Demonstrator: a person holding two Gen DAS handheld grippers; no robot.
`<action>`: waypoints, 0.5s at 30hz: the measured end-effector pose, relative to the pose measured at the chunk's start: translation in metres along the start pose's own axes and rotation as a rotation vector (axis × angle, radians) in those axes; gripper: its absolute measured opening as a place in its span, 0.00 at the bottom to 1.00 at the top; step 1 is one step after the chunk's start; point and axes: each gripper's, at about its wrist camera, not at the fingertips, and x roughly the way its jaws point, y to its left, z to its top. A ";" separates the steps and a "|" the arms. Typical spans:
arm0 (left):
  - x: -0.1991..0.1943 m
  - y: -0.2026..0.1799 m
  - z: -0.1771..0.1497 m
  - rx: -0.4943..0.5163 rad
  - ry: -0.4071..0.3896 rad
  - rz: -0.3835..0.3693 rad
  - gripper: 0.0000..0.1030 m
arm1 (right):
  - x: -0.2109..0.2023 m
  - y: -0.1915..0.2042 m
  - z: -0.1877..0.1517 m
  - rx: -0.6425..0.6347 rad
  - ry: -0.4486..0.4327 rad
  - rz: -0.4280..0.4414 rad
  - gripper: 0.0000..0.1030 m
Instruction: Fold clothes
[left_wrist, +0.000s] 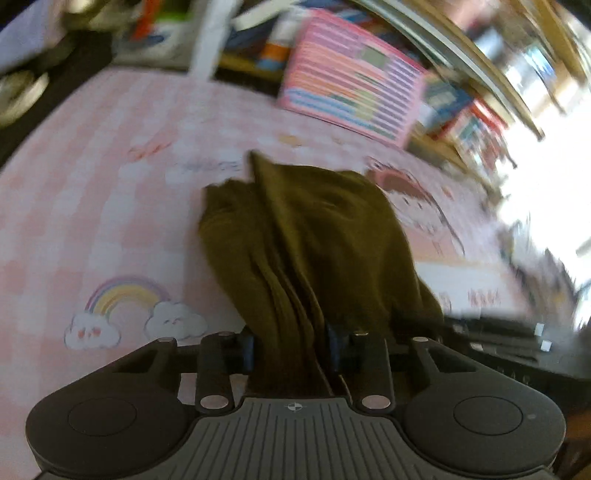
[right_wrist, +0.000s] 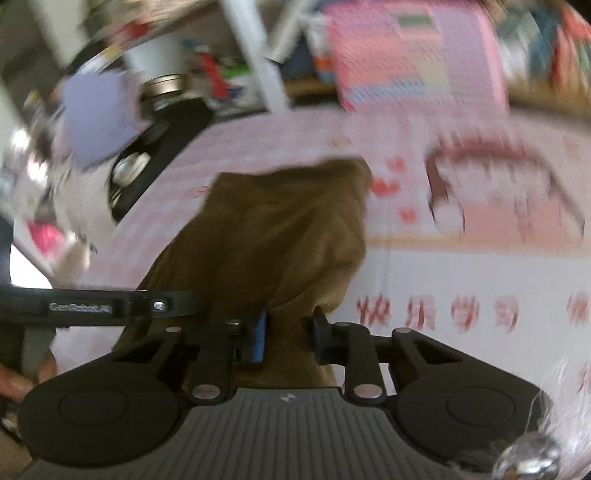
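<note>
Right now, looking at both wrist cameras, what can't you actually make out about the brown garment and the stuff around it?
- Brown garment: bunched in both views, so its type is unclear; the left hand-held gripper and the right hand-held gripper cover the clamped edges.
- Red lettering on the pink mat: right wrist view, motion blur makes it unreadable.
- Shelf clutter: left wrist view, blurred and washed out by window glare.

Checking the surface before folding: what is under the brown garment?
Under the brown garment, held by both grippers, lies the pink cartoon-print mat. Whatever sits directly beneath the cloth is hidden.
</note>
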 end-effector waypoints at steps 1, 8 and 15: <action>0.000 -0.005 -0.001 0.023 0.008 0.008 0.32 | -0.002 0.002 0.000 -0.012 -0.005 -0.002 0.21; 0.005 0.031 0.001 -0.179 0.051 -0.092 0.45 | 0.004 -0.033 -0.004 0.243 0.095 0.042 0.38; 0.023 0.040 -0.002 -0.230 0.081 -0.152 0.62 | 0.018 -0.057 -0.012 0.407 0.140 0.094 0.53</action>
